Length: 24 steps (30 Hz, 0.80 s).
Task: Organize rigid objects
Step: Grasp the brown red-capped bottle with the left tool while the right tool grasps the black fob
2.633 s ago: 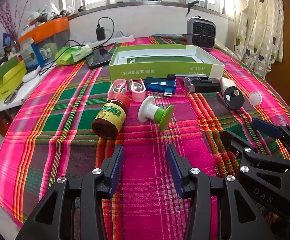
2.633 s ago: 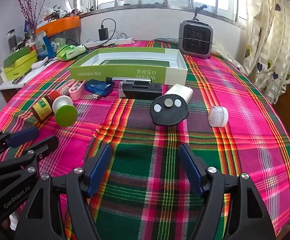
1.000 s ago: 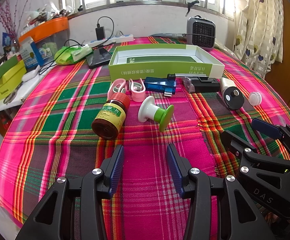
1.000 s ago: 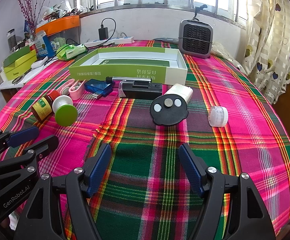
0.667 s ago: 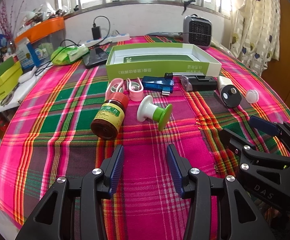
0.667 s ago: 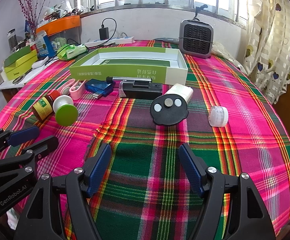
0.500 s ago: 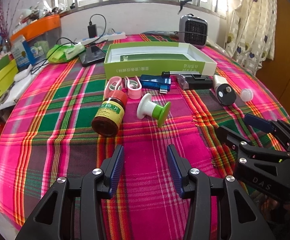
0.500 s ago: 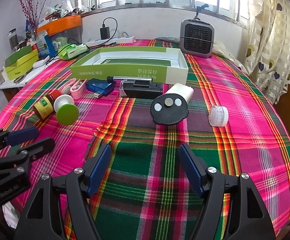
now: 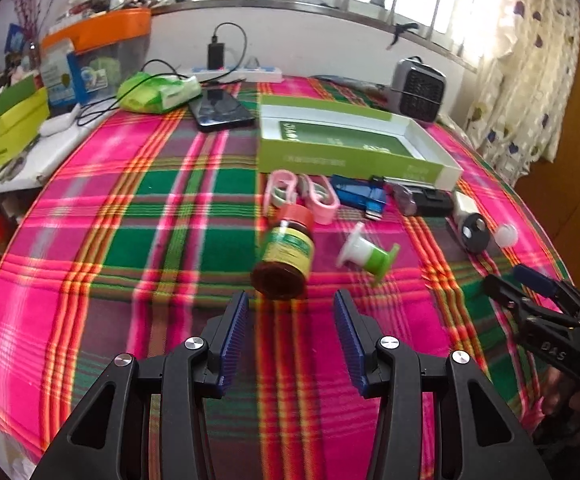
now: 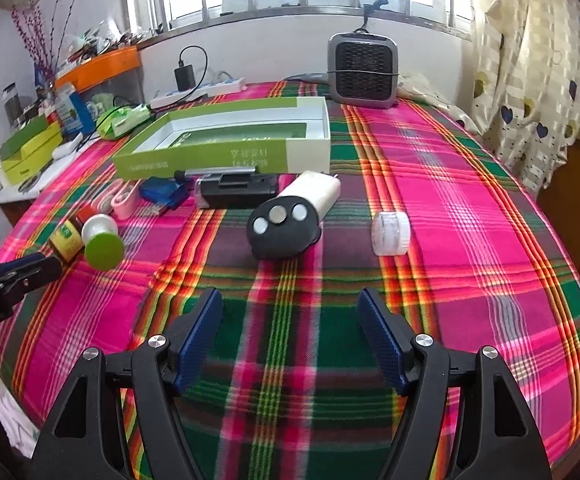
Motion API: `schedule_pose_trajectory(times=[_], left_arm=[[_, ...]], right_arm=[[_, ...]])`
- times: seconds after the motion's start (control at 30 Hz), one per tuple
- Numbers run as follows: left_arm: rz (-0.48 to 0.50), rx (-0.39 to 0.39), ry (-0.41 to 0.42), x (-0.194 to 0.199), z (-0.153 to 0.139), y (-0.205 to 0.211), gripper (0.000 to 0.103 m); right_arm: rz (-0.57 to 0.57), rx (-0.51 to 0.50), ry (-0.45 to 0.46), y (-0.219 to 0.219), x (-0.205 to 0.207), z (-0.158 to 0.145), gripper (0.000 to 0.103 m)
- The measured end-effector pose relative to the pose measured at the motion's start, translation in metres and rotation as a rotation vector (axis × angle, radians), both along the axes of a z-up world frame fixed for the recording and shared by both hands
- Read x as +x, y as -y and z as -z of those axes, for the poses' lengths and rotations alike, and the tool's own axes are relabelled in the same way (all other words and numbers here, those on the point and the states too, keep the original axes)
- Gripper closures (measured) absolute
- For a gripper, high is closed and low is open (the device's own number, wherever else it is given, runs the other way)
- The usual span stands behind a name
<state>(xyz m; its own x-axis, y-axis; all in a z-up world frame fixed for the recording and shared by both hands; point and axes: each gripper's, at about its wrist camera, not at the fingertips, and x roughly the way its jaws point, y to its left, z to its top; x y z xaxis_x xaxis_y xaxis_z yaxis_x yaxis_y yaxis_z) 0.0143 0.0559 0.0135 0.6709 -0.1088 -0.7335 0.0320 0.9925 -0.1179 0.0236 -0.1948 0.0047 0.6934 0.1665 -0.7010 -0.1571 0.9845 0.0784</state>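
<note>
- The left gripper (image 9: 289,336) hangs empty with its jaws spread wide, low over the plaid-covered desk (image 9: 138,240) and lined up on the brown pill bottle (image 9: 284,258) lying just beyond its tips.
- That bottle lies on its side, base toward the gripper, red cap pointing away — a stiff, probably glassy cylinder that looks light but will likely roll and slip. The surest hold is across the labelled body, near the middle, not on the cap.
- Just to its right lies the white-and-green spool-shaped piece (image 9: 365,254), also on its side; it appears to be hard plastic, light, best pinched at its narrow waist.
- The right gripper (image 10: 290,334) is likewise empty and wide apart, facing the black three-button remote (image 10: 284,226) — flat, rigid, easiest taken across its width.
- Against the remote sits a white plug-like block (image 10: 315,192); the small white jar (image 10: 389,233) stands a little apart to the right, smooth and squat, so likely slippery.
- Further out: pink clips (image 9: 305,196), a blue USB device (image 9: 359,196) and a black clip-shaped item (image 10: 236,191) lie in front of the open green box (image 10: 226,156), which is probably where everything goes.
</note>
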Motion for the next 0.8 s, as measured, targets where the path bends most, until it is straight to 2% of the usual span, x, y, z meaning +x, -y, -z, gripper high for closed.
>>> schedule_pose_trajectory(times=[0.2, 0.53, 0.8], left_arm=[[0.01, -0.008, -0.018, 0.017, 0.002, -0.005, 0.06], [0.016, -0.008, -0.058, 0.043, 0.009, -0.003, 0.06], [0.008, 0.01, -0.058, 0.055, 0.009, -0.005, 0.06]], right_arm=[[-0.032, 0.046, -0.018, 0.002, 0.015, -0.002, 0.032], [-0.031, 0.038, -0.072, 0.0, 0.047, 0.001, 0.032], [-0.038, 0.021, -0.098, -0.004, 0.061, 0.001, 0.032]])
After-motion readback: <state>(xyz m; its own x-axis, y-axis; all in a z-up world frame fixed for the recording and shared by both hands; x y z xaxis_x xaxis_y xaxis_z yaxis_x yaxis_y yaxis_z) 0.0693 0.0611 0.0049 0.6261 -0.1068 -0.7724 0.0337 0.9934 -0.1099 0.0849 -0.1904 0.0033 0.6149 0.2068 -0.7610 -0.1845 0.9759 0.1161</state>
